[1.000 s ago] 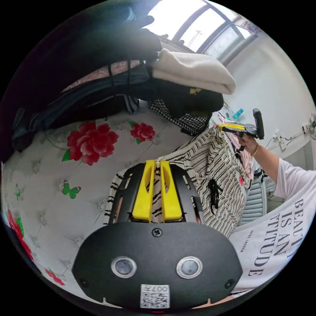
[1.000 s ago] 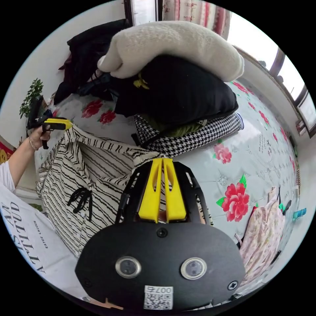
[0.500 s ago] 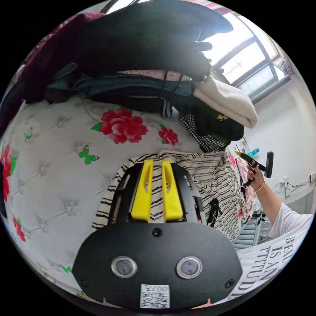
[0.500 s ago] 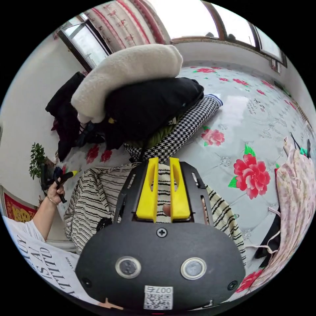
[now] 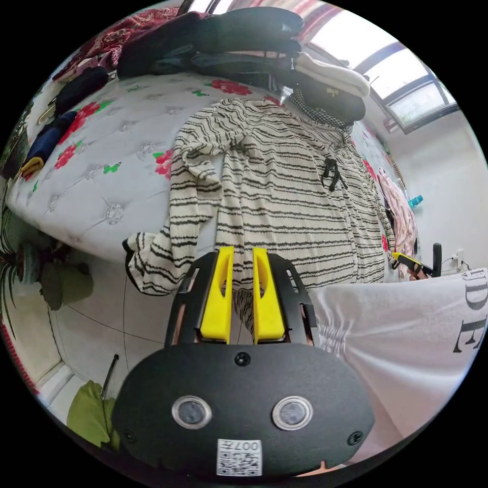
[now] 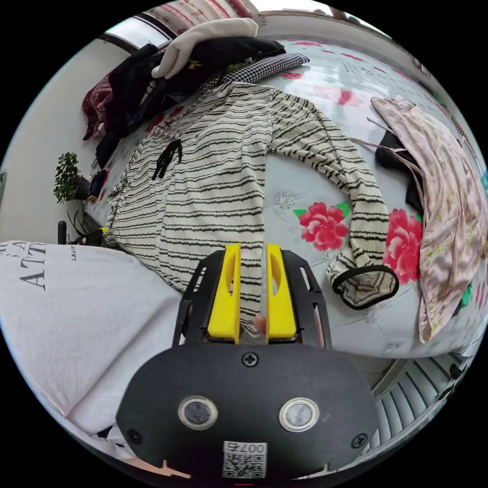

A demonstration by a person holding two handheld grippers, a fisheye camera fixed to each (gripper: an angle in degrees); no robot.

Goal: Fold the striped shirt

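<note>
- The striped shirt (image 5: 274, 188) lies flat on the bed (image 5: 101, 168), front side up.
- Its neck end is far away, next to the pile of clothes (image 5: 284, 61). Its bottom edge is near, at the bed's edge by the person.
- So the shirt's long way runs from near to far, straight out from both grippers.
- The left gripper (image 5: 239, 300) sits at the near bottom edge. A bit of striped cloth is between its yellow jaws, and the jaws are a little apart. I cannot tell if they press on the cloth.
- The right gripper (image 6: 252, 295) is at the bottom edge too, with cloth in the gap between its jaws. I cannot tell if it is pinching either.
- The left sleeve (image 5: 188, 203) hangs over the near edge of the bed. The right sleeve (image 6: 351, 203) lies spread out on the bed, next to a pink flowery garment (image 6: 442, 183).
- I think each sleeve needs to fold in over the middle next. Each gripper is nearer to the sleeve on its own side.
- The person's white top (image 6: 76, 315) is close to the bottom edge.
</note>
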